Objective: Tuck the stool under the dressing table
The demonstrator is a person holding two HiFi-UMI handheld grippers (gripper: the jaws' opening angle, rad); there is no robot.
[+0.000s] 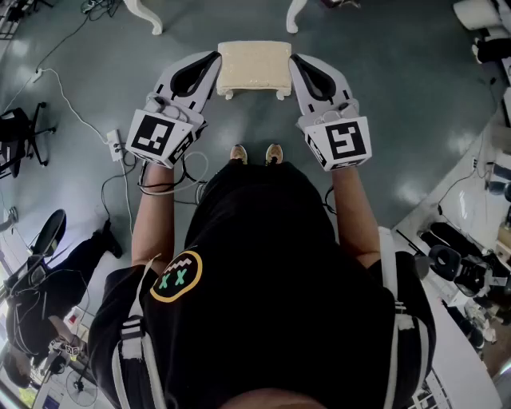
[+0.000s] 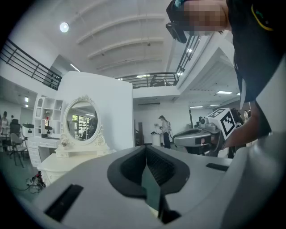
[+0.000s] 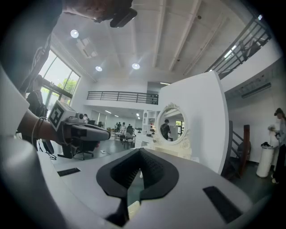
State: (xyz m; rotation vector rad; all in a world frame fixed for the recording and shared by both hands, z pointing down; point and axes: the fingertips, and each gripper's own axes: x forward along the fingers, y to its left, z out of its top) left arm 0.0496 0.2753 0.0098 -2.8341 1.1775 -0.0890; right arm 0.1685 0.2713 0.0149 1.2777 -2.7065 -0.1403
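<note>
open floor ahead, clutter out to the sides
the stool (image 1: 254, 65) fills the gap between the left claw (image 1: 213, 58) and right claw (image 1: 296, 61), both closed, one close on each side of it. beyond it bare floor (image 1: 231, 20) runs between the table's left leg (image 1: 148, 17) and right leg (image 1: 294, 16); the left leg stands well clear to the side, the right leg nearly in line with the stool's right edge and the right claw. left of the left claw, cables (image 1: 76, 112) and a power strip (image 1: 116, 145) lie on the floor, a chair (image 1: 20, 132) further out. rightward the floor is bare up to a crowded worktop (image 1: 451, 339). the person's shoes (image 1: 239, 152) stand just behind the stool.
</note>
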